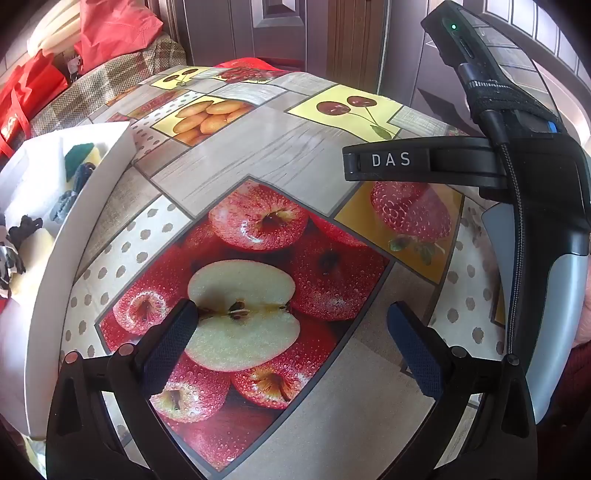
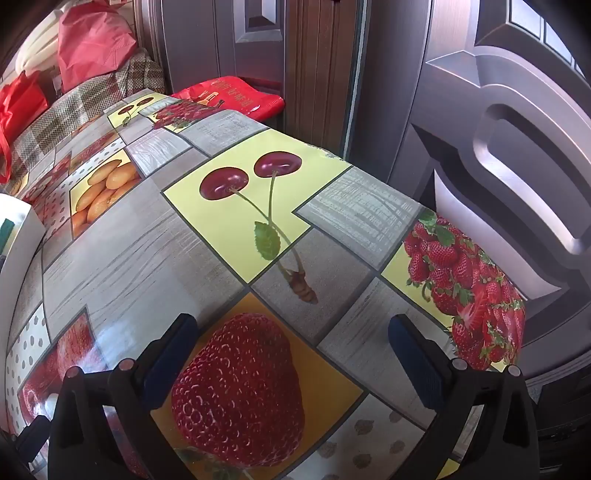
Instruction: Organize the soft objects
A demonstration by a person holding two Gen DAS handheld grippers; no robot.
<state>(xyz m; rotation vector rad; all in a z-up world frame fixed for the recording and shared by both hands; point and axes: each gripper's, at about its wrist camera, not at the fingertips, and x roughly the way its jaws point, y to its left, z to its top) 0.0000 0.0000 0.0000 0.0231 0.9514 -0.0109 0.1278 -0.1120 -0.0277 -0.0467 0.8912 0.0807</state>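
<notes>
A white box (image 1: 74, 236) stands at the table's left side. It holds several soft things: a green and yellow sponge (image 1: 83, 157), dark cloth pieces (image 1: 66, 201) and pale yellow sponges (image 1: 40, 240). My left gripper (image 1: 291, 334) hangs open over the printed apples of the tablecloth (image 1: 258, 155), nothing between its fingers. The right gripper's body (image 1: 517, 162) shows at the right of the left wrist view. In the right wrist view my right gripper (image 2: 293, 336) is open above a printed strawberry, holding nothing. The box corner (image 2: 22, 229) shows at that view's left edge.
The fruit-print tablecloth (image 2: 147, 251) covers the table, whose far edge runs near a dark panelled door (image 2: 498, 147). A checked couch (image 1: 110, 81) with red bags (image 1: 114, 26) lies beyond the table at the back left. A red bag (image 2: 229, 96) sits by the door.
</notes>
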